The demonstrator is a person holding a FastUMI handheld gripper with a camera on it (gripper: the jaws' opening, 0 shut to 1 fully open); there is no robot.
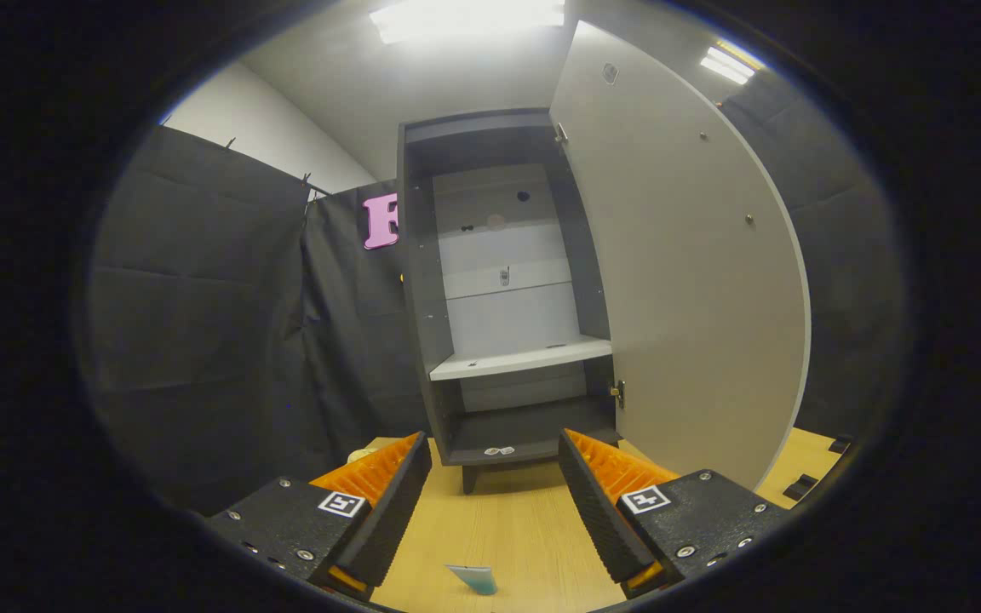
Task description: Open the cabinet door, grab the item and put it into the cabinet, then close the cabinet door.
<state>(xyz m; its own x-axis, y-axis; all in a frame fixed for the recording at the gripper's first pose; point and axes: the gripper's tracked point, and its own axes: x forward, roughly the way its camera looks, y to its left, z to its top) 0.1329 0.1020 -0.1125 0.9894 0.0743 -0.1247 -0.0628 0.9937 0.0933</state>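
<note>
The dark grey cabinet [499, 281] stands straight ahead on the wooden table [507, 519]. Its pale door [678, 255] is swung wide open to the right. Inside, a white shelf [520, 358] crosses the middle, and a lower compartment sits under it. My gripper [495, 460] is open, its black and orange fingers [388, 502] spread apart just short of the cabinet's foot, with nothing between them. A small teal and white item [473, 577] lies on the table below the fingers, close to me. A pale yellowish object [361, 454] peeks out beyond the left finger.
Black cloth walls [218, 323] close in on the left and right. Small black pieces [801, 487] lie on the table to the right of the open door. The door's lower hinge [618, 393] juts out at the cabinet's right side.
</note>
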